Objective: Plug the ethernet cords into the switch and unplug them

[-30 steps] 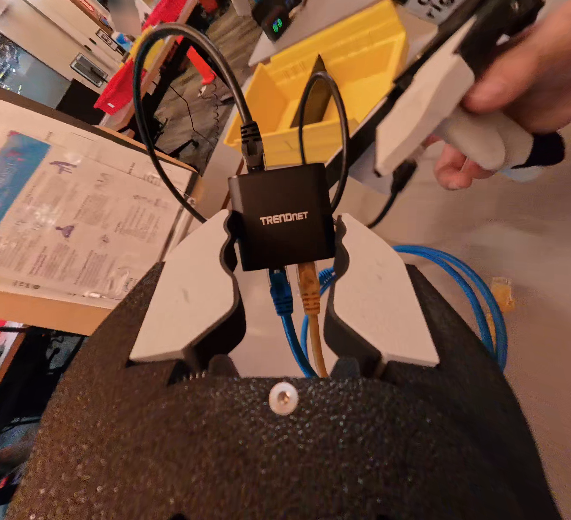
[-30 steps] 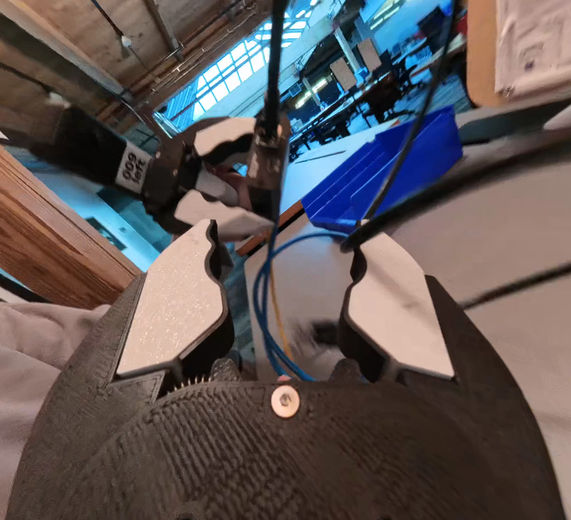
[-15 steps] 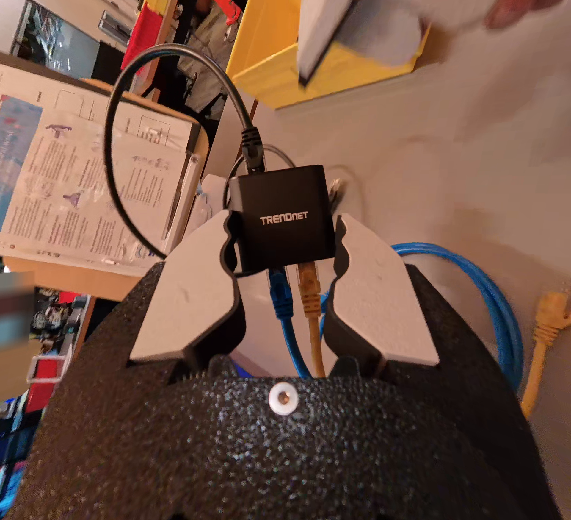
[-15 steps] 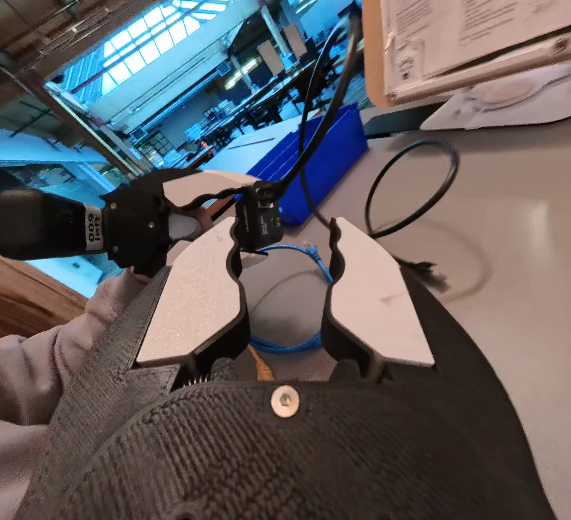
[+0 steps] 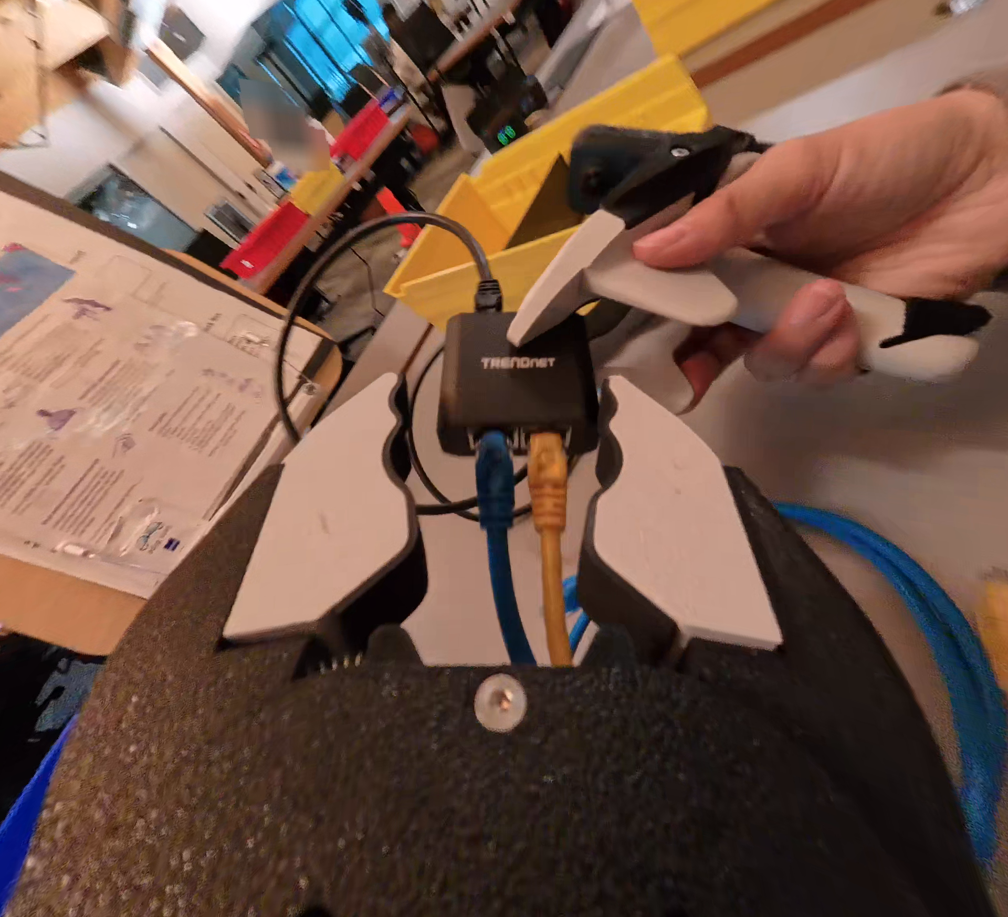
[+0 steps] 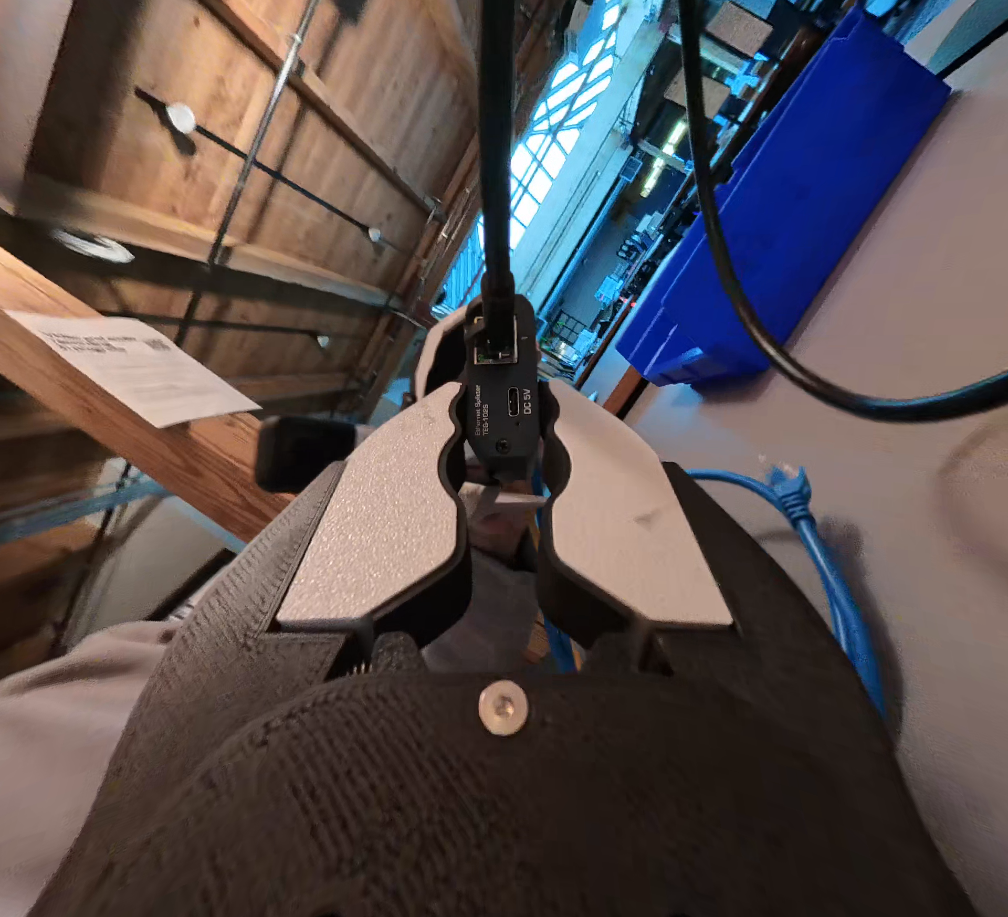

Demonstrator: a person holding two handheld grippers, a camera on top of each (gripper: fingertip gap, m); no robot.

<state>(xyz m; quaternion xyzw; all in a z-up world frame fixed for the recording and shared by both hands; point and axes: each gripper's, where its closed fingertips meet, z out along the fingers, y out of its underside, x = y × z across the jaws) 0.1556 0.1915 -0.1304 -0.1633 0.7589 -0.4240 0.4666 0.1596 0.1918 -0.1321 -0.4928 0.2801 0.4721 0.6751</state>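
Switch, small black box, blue and yellow cords plugged in

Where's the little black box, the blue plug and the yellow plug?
black box (image 5: 515, 389), left wrist view, its top face.
blue plug (image 5: 494, 476), left wrist view, its boot.
yellow plug (image 5: 547, 482), left wrist view, its boot.

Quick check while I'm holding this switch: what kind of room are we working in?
Probably a shared workshop or maker lab. Yellow parts bins and red bins sit along rows of long tables, a blue bin sits on the grey table, and exposed wooden ceiling beams with big windows suggest a converted industrial space.
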